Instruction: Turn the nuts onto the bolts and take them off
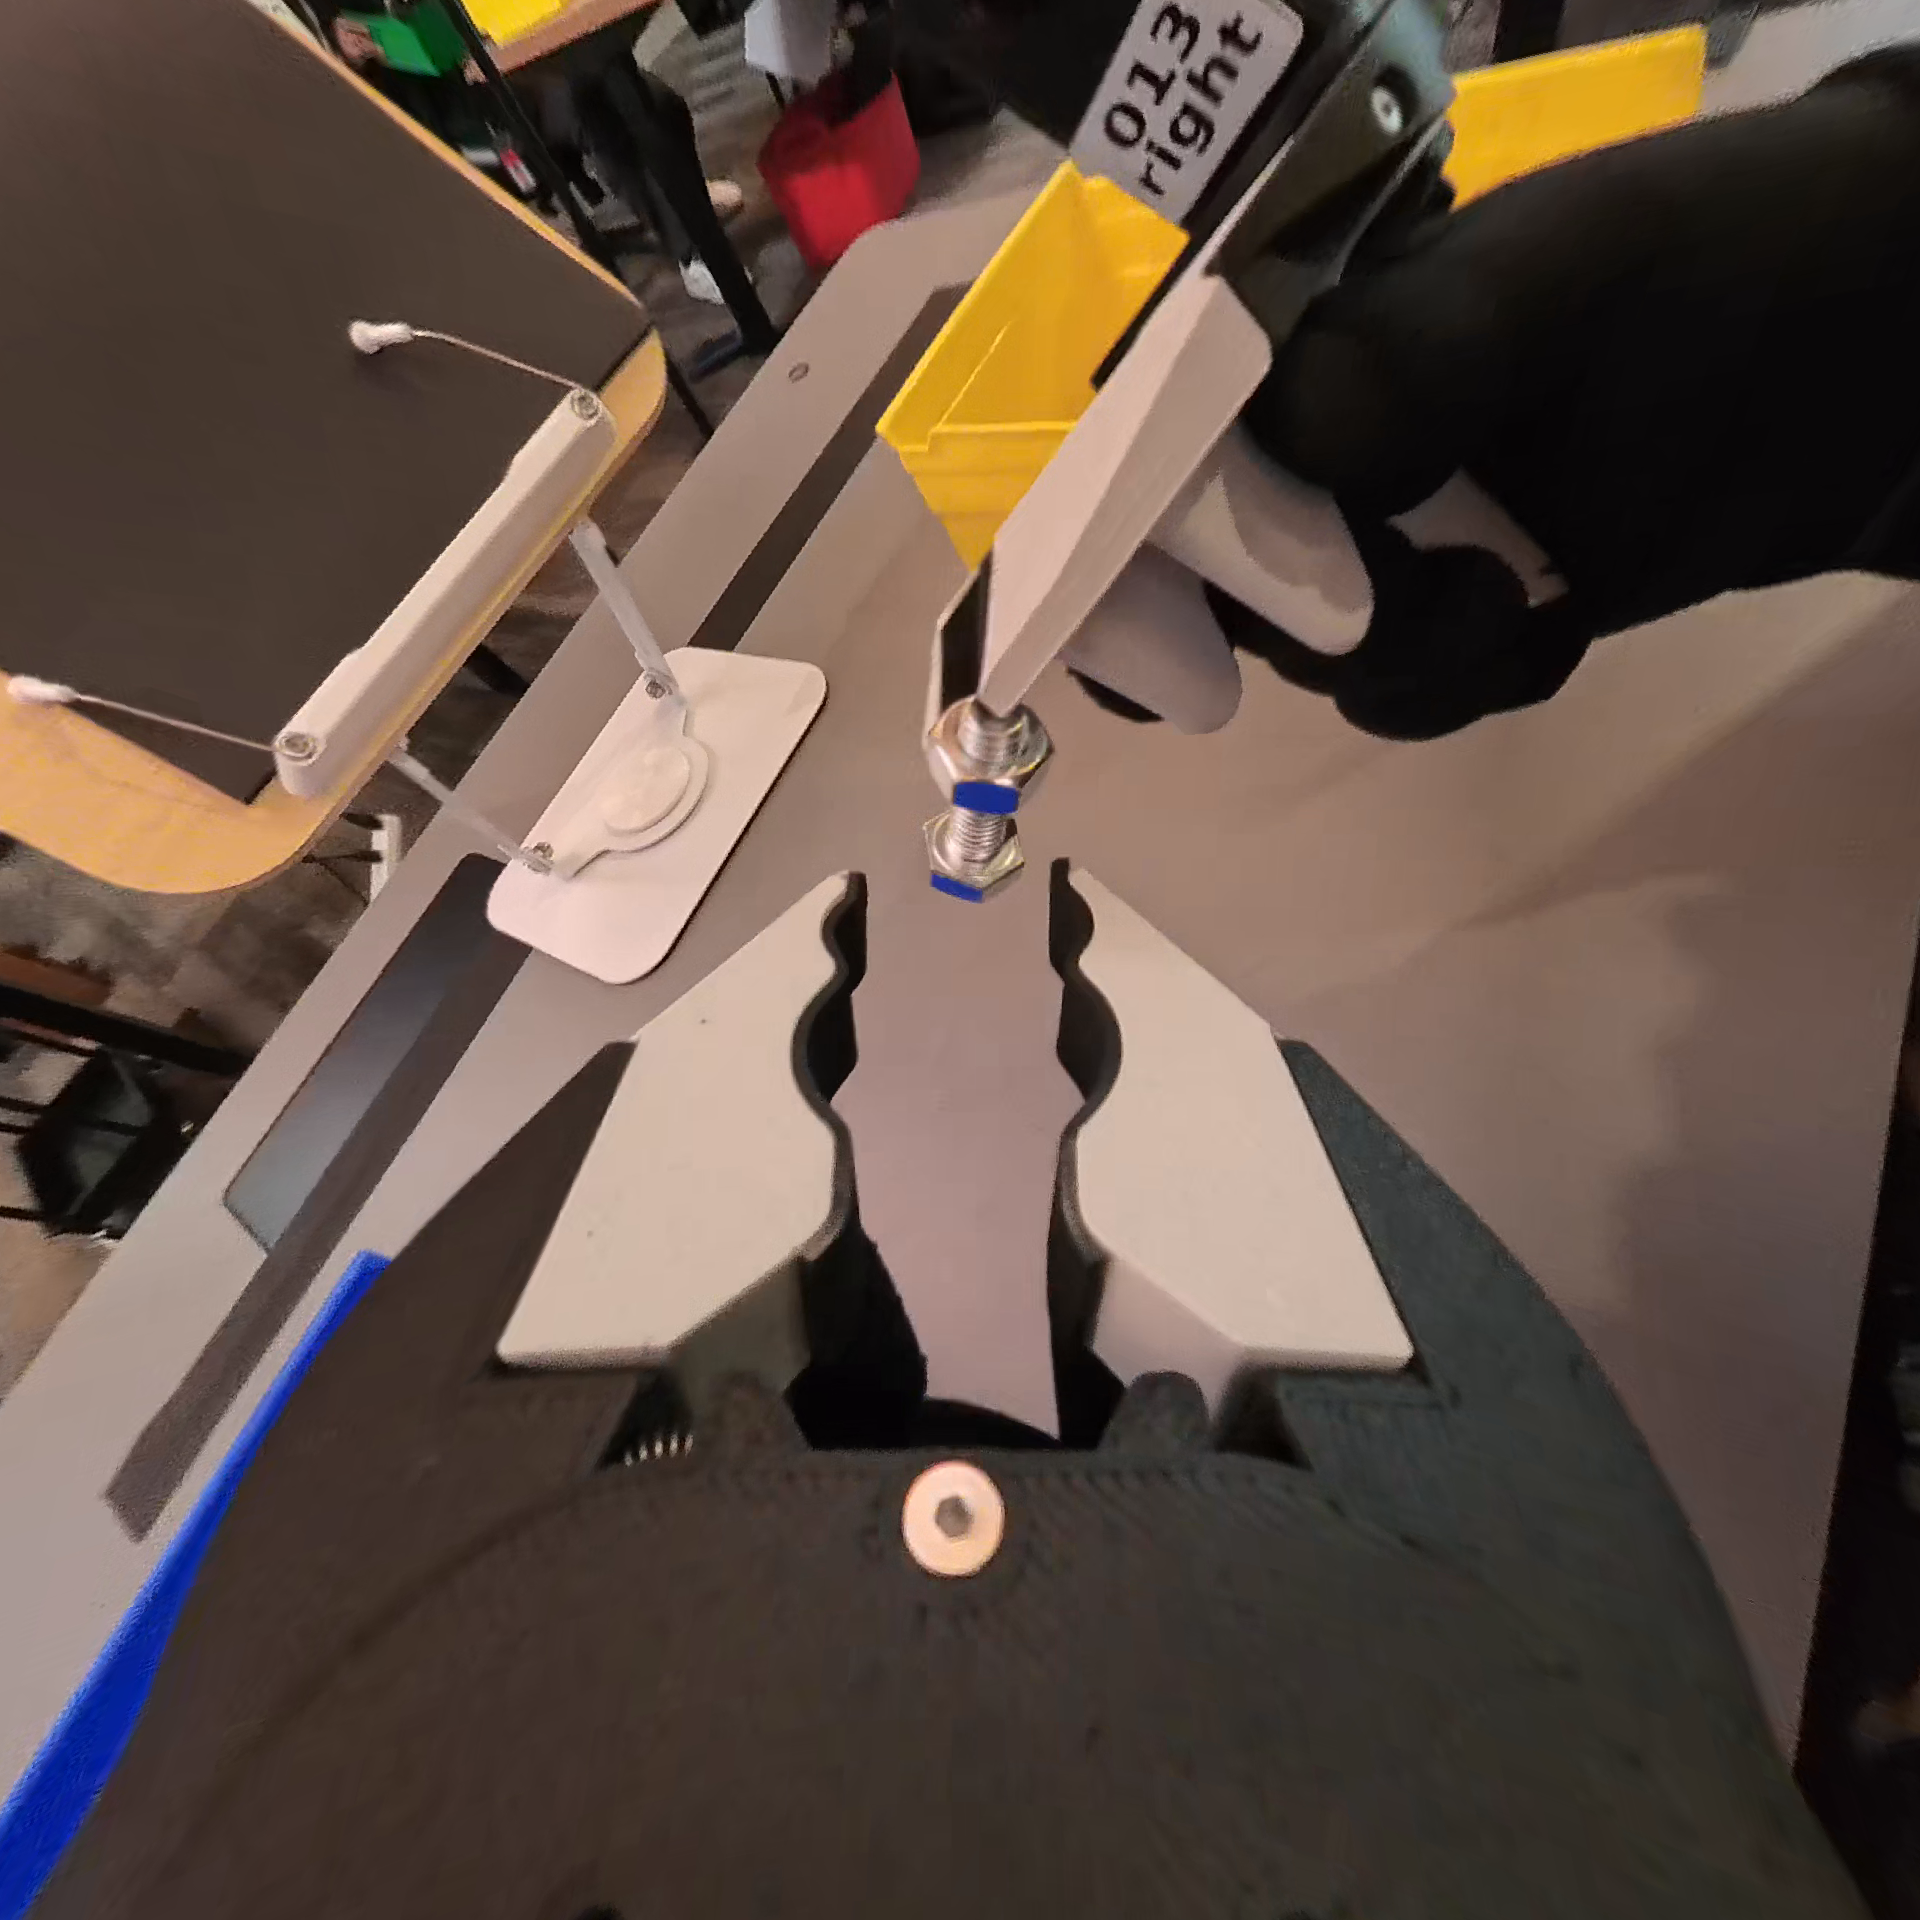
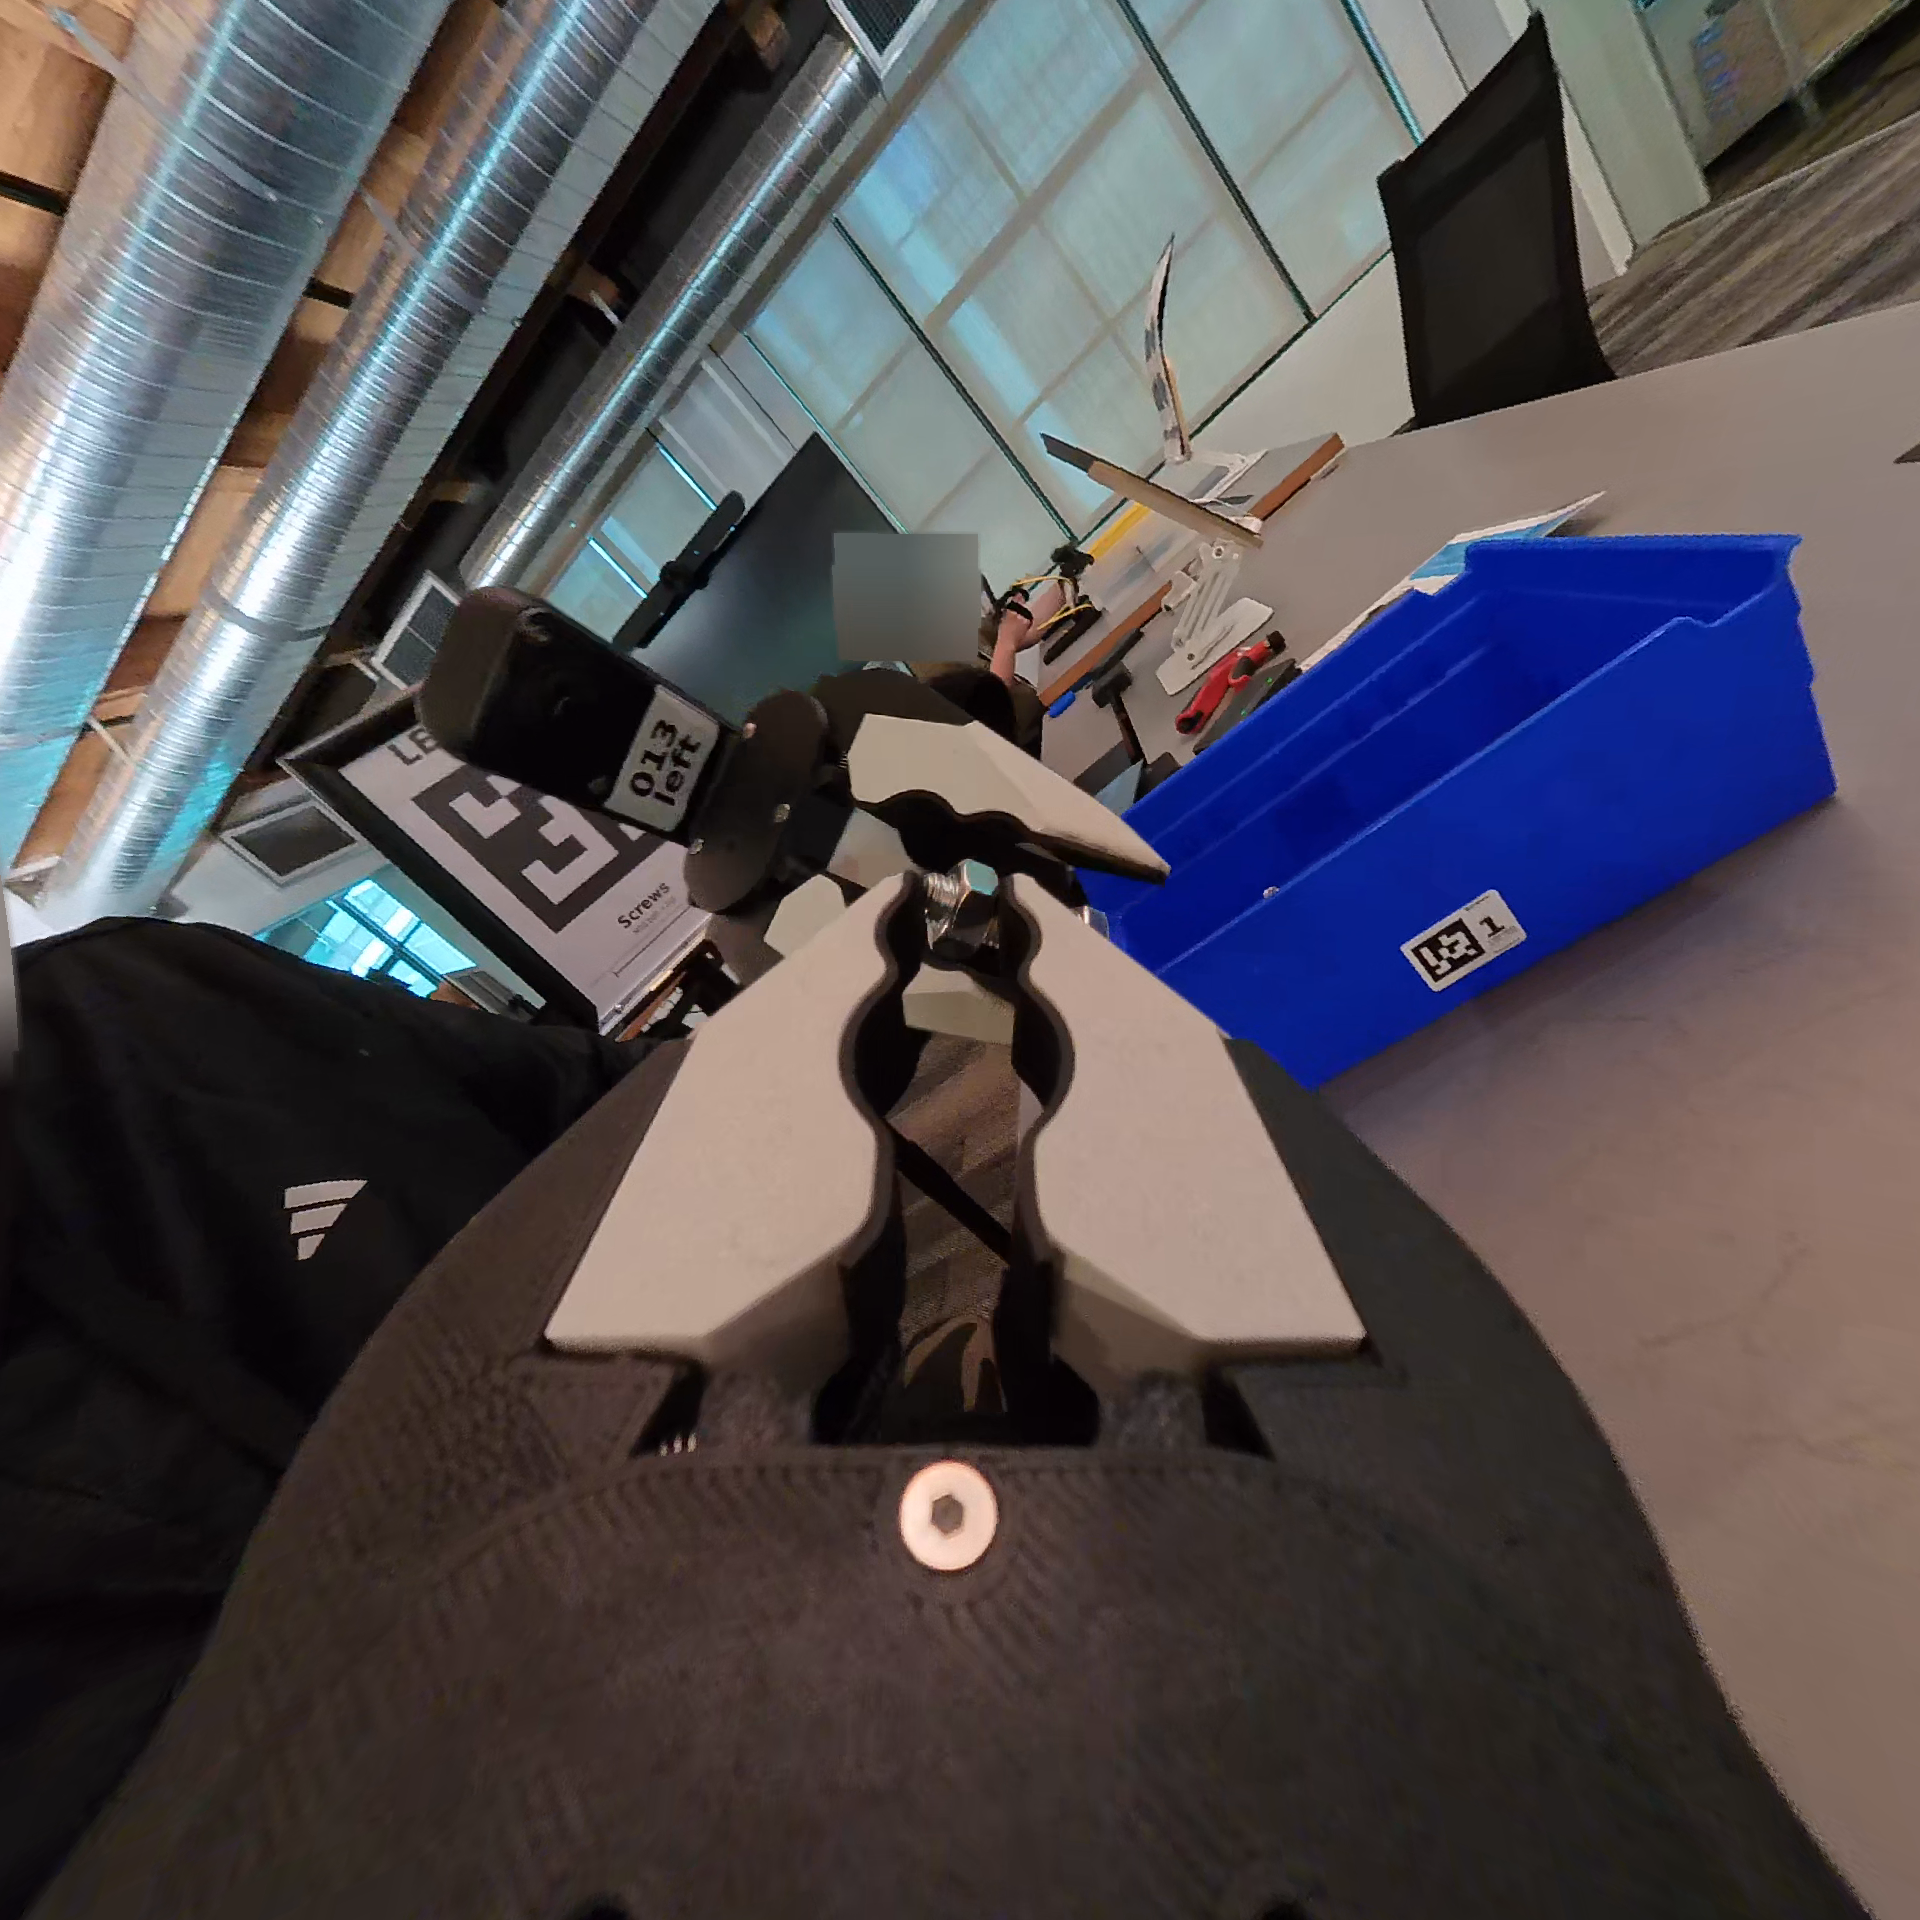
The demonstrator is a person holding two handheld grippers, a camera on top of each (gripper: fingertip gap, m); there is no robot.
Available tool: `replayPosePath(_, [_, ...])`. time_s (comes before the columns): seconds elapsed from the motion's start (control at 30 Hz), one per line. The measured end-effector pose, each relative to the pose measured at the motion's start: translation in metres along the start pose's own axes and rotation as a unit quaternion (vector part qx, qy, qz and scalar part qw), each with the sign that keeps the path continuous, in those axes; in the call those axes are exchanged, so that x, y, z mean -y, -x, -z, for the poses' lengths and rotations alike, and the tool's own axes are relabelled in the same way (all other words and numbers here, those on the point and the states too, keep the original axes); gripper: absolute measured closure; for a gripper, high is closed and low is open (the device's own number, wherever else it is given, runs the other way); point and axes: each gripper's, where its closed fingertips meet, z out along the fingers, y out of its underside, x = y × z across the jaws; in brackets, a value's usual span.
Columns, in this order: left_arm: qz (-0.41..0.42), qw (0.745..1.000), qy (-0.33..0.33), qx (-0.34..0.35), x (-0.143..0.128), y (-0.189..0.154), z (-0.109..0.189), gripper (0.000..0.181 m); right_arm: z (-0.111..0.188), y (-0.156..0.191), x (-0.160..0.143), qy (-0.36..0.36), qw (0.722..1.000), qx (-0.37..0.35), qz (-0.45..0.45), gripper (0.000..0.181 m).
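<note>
With the left tool (image 1: pixel 956 914) spread apart just short of the lower nut (image 1: pixel 974 854), ease forward, square up on its flats and clamp, while the right tool (image 1: pixel 985 698), seemingly clamped on the bolt (image 1: pixel 977 774), holds it above the counter (image 1: pixel 1455 1039).

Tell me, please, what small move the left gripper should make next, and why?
Probably ease the left gripper forward so its fingers straddle the lower nut, then close. It is open and empty, just short of that nut, while the right gripper is shut on the bolt from above. The nut appears to sit near the threaded end.
</note>
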Motion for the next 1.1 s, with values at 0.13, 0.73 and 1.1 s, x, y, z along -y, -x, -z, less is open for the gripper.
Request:
replayPosePath(0.13, [0.016, 0.999, -0.028, -0.016, 0.003, -0.003, 0.000, 0.150, 0.000, 0.007, 0.002, -0.009, 1.000, 0.028, -0.010, 0.169])
replayPosePath(0.73, [-0.004, 0.989, -0.080, -0.128, 0.013, -0.035, 0.011, 0.159, 0.007, 0.029, -0.014, 0.075, 0.992, 0.097, -0.013, 0.168])
replayPosePath(1.1, [-0.010, 0.987, -0.084, -0.139, 0.013, -0.041, 0.010, 0.163, 0.006, 0.031, -0.021, 0.095, 0.990, 0.106, -0.019, 0.168])
